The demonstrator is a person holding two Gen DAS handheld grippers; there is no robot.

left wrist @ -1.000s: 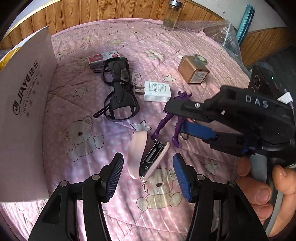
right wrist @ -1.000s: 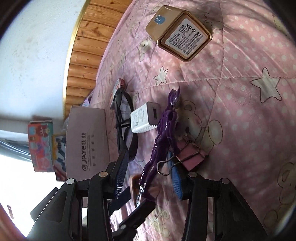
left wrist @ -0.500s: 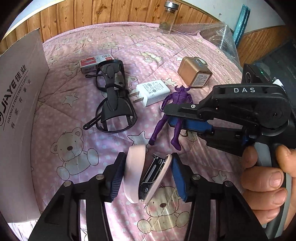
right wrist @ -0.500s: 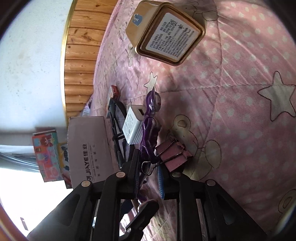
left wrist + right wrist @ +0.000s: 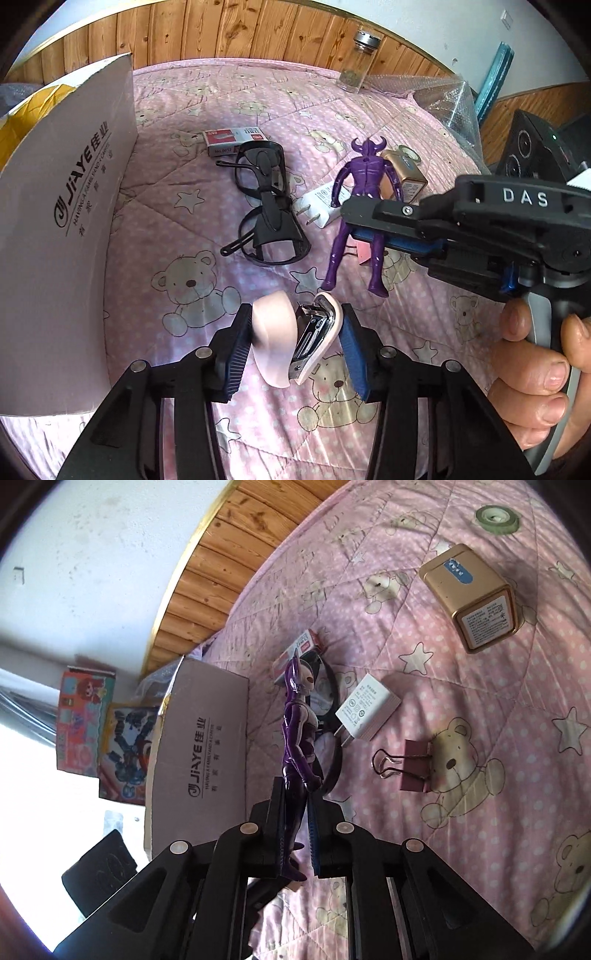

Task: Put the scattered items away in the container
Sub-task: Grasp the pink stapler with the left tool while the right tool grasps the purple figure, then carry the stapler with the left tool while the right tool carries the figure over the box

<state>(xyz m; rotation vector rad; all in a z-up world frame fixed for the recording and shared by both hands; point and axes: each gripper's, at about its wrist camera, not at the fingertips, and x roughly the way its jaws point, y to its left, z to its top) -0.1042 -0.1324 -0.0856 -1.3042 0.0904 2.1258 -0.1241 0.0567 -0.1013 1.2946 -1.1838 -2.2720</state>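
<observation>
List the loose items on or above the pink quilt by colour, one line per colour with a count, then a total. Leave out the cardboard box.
Pink: 2, the pink stapler held in the left gripper and the pink binder clip.
Purple: 1, the purple horned toy figure held in the right gripper.
Black: 1, the black-framed glasses.
White: 1, the white plug charger.
Gold: 1, the gold square tin.
Red and white: 1, the small staple box.
Green: 1, the tape roll.
Clear: 1, the glass jar.
Total: 9

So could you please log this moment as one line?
left gripper: shut on pink stapler | right gripper: shut on purple horned figure | cardboard box: waiting

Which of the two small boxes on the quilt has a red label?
The flat staples box beside the black glasses; the other, the gold tin, carries a blue label.
</observation>
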